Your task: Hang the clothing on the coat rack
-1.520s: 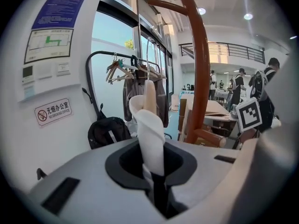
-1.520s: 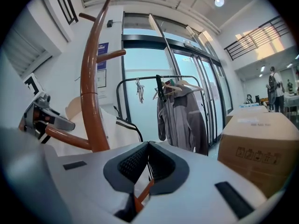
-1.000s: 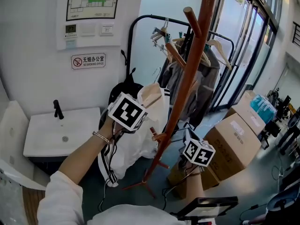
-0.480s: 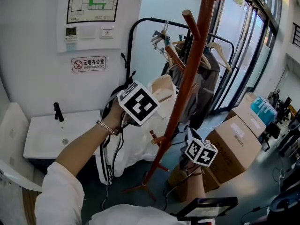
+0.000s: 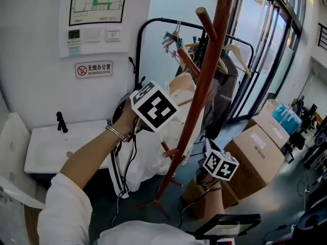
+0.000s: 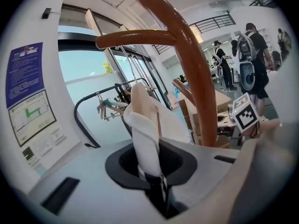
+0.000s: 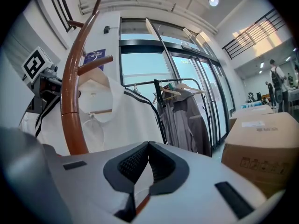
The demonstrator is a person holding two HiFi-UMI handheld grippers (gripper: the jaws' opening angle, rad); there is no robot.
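Observation:
A white garment (image 5: 153, 154) with black side stripes hangs from my left gripper (image 5: 172, 95), which is shut on its collar (image 6: 142, 125) at chest height. The collar sits just left of the brown wooden coat rack pole (image 5: 204, 86), below an upward-slanting peg (image 5: 207, 22). In the left gripper view a peg (image 6: 135, 37) crosses right above the held collar. My right gripper (image 5: 203, 149) hangs lower, to the right of the pole near a short low peg (image 5: 168, 149). Its jaws (image 7: 148, 146) meet at the tips with nothing between them; the garment (image 7: 126, 115) and pole (image 7: 72, 101) lie beyond.
A black clothes rail (image 5: 153, 24) with hangers and a grey jacket (image 5: 225, 83) stands behind the rack. A white sink (image 5: 51, 147) is at the left wall, cardboard boxes (image 5: 255, 152) at the right. People (image 6: 250, 55) stand far off.
My left gripper has risen with the garment, rolled, and moved closer to the pole. The right gripper has stayed put.

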